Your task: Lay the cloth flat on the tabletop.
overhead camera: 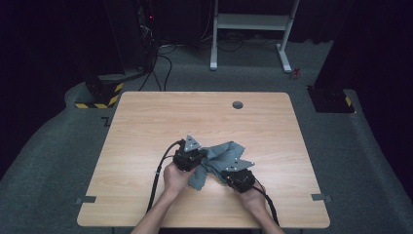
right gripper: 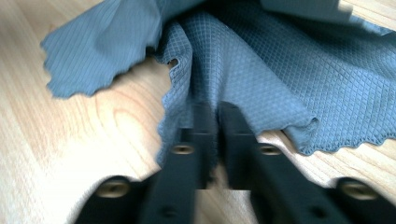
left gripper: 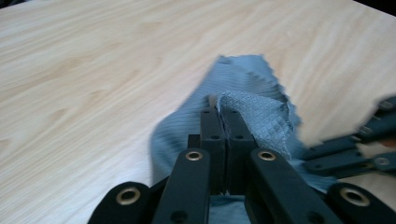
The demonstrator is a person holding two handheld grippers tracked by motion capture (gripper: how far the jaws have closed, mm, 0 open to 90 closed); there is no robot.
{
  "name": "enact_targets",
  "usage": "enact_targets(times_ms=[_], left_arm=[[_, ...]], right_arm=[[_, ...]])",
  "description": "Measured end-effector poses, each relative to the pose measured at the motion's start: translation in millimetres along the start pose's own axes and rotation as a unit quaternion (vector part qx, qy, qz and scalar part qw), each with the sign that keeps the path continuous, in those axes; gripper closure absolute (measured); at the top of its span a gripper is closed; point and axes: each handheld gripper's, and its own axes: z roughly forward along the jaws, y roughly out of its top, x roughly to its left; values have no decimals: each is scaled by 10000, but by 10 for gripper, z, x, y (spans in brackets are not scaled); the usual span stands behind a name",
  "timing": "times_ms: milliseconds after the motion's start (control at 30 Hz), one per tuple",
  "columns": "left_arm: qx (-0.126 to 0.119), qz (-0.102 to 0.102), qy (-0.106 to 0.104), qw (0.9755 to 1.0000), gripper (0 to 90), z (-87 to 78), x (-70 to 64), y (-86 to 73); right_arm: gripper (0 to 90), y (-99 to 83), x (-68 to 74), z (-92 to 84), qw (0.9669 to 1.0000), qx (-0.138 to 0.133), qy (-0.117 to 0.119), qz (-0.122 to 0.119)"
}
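Both tools clamped on one blue-grey cloth [overhead camera: 221,158], near the front middle of the light wooden table [overhead camera: 146,126].

In the high view: left tool [overhead camera: 195,155] gripped by the left hand [overhead camera: 174,176], grey three-cornered plate on top, black cable trailing back toward the table's near edge. Right tool [overhead camera: 229,173] just beside it, held by the right hand [overhead camera: 251,195], angled toward the left one. Cloth bunched between and around the two, part spread toward the right, part hanging down in front of the left hand. Small round grommet [overhead camera: 237,105] set in the table top near the far edge, well apart from the cloth.

In the left gripper view: jaws of the left tool [left gripper: 225,114] pressed together, a fold of the cloth [left gripper: 252,112] pinched between the tips and lifted off the table, waffle-textured face turned outward, scalloped edge showing at the right. Other tool [left gripper: 364,149] blurred at the right margin.

In the right gripper view: jaws of the right tool [right gripper: 217,112] nearly touching, a gathered pleat of the cloth [right gripper: 261,70] caught between them, fabric fanning out beyond the tips. One loose corner lying flat on the table at upper left, another zigzag edge resting at the right.
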Motion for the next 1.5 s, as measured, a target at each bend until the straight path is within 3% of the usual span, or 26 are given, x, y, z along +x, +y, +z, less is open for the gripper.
enact_targets(times_ms=[67, 233, 300, 500, 567, 733, 767, 933, 1033, 1167, 1333, 1433, 1500], left_arm=[[-29, -65, 48, 10000, 889, -22, 45, -2], [-143, -514, 366, 9979, 890, -167, 360, -64], [-129, -533, 423, 9976, 890, -177, 393, -78], [115, -785, 672, 9946, 889, -193, 594, -217], [298, -858, 690, 9935, 884, -145, 663, -279], [394, -772, 648, 9941, 798, -101, 660, -324], [354, -715, 637, 9948, 753, -115, 642, -328], [187, -643, 602, 9959, 645, -212, 621, -324], [71, -560, 440, 9974, 611, -293, 581, -327], [69, -428, 267, 9987, 583, -287, 530, -330], [97, -319, 197, 9993, 527, -241, 496, -325], [207, -288, 247, 9991, 516, -175, 487, -333], [370, -233, 327, 9985, 544, -91, 500, -335]], right_arm=[[893, -7, 11, -17, 9999, 20, -21, -113], [893, -84, 6, -132, 9998, -26, 28, -196], [893, -107, -3, -167, 9998, -31, 37, -212], [887, -198, -26, -281, 9994, 91, 108, -323], [817, -209, -53, -289, 9995, 76, 146, -282], [768, -197, -115, -321, 9999, -131, 88, -53], [763, -180, -186, -331, 9997, -204, -89, 118], [755, -110, -350, -281, 9984, -217, -385, 353], [740, -31, -474, -196, 9967, -179, -576, 535], [698, 36, -542, -99, 9951, -90, -790, 584], [659, 103, -629, 30, 9930, -41, -946, 710], [670, 119, -680, 108, 9919, 19, -937, 860], [765, 122, -709, 147, 9919, 46, -870, 921]])
